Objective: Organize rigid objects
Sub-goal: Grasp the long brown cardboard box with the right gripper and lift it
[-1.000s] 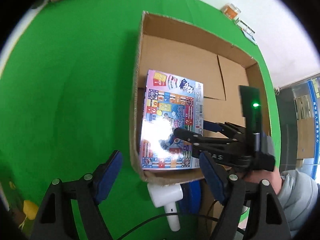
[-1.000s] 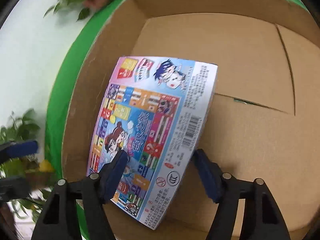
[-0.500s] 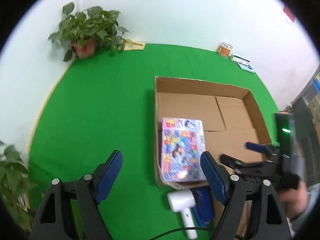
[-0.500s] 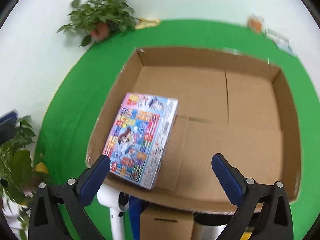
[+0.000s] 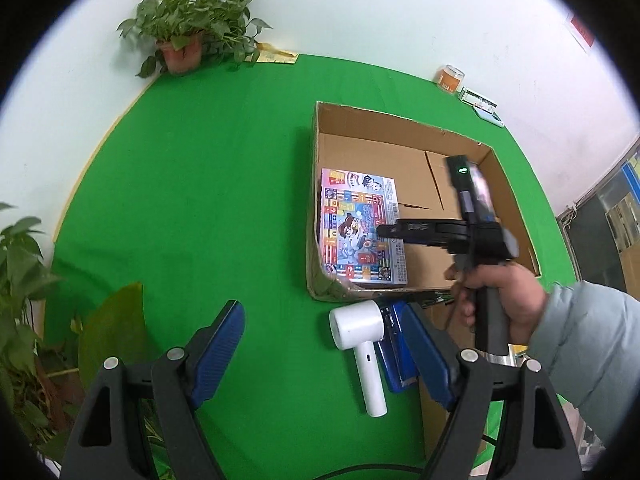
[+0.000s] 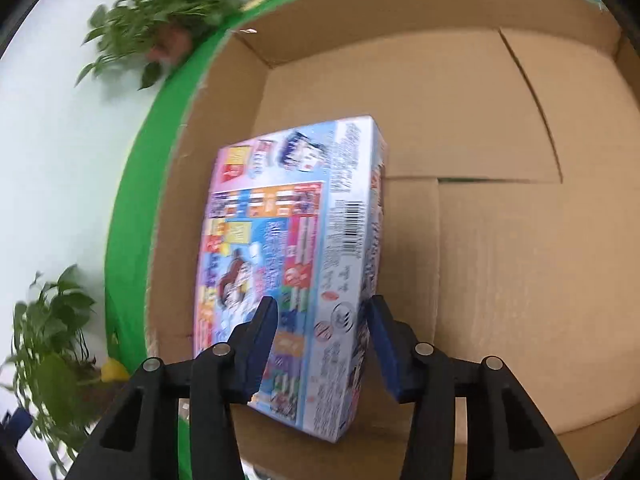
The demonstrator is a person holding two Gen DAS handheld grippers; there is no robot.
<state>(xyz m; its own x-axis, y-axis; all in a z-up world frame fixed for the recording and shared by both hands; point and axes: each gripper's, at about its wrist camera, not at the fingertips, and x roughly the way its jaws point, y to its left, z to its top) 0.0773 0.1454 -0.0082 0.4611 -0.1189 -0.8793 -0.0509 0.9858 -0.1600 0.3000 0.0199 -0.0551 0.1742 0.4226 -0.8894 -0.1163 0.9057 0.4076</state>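
Note:
A colourful game box [image 5: 360,224] lies at the left side of an open cardboard carton [image 5: 400,128] on the green cloth. In the right wrist view the box [image 6: 280,220] fills the middle. My right gripper [image 6: 320,320] is low over its near right part. Its jaws are closing, the left pad in front of the box face and the right pad beside its right edge. I see no pad pressing. A hand [image 5: 500,296] holds that gripper [image 5: 384,230] over the box. My left gripper [image 5: 320,312] stands open and empty in front of the carton.
A white hair dryer [image 5: 356,328] and a blue object [image 5: 390,344] lie just in front of the carton's near wall. Potted plants [image 5: 188,36] stand at the back left, and more leaves [image 5: 24,280] at the left edge. An orange jar [image 5: 450,76] stands by the far wall.
The left gripper has drawn back and up, so more of the cloth shows. The right gripper let go of the box, rose with wide jaws, then came down over it again with narrower jaws.

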